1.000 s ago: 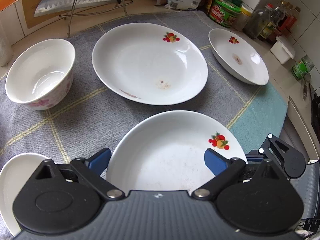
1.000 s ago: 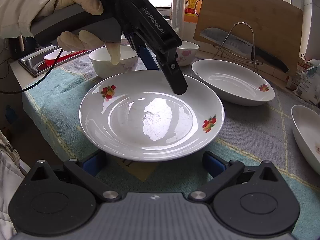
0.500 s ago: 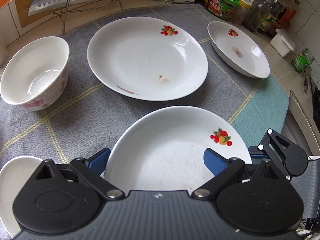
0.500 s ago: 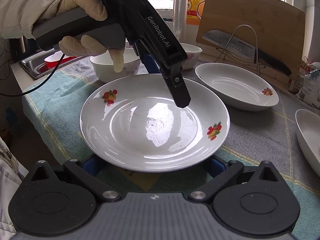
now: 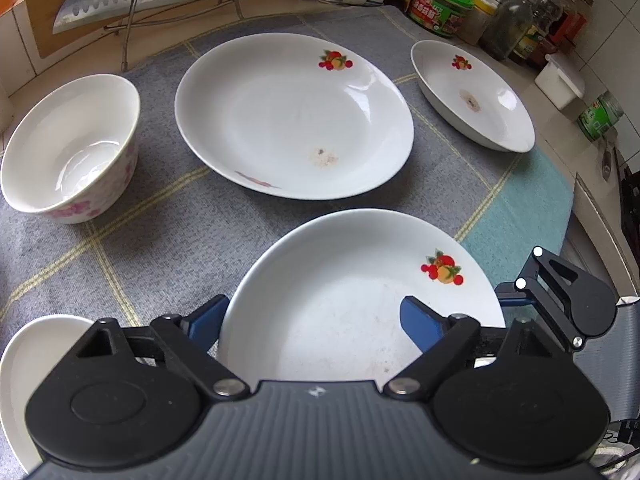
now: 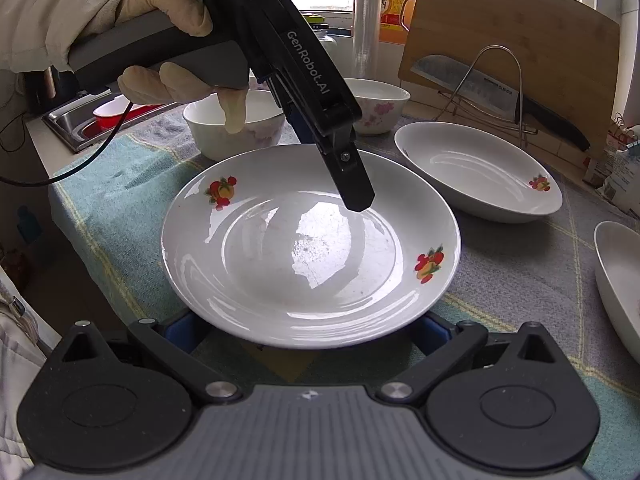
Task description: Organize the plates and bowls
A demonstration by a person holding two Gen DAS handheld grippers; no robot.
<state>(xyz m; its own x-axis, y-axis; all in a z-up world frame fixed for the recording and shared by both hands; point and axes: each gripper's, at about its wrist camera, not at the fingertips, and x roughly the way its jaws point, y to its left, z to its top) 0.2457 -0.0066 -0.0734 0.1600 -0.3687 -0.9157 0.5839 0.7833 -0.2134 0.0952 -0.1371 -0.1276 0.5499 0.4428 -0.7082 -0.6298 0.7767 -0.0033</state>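
A white plate with fruit prints [image 6: 310, 248] sits on the checked cloth [image 5: 160, 232] at the near edge of the surface, between the two tools. The left gripper [image 5: 312, 320] has its jaws spread wide, one blue pad outside the rim and one over the plate's inside, while the right gripper [image 6: 308, 330] comes from the opposite side, jaws also spread, its pads tucked under the near rim. Beyond lie a second plate [image 5: 294, 114], a third plate [image 5: 474, 94] and a floral bowl [image 5: 70, 148].
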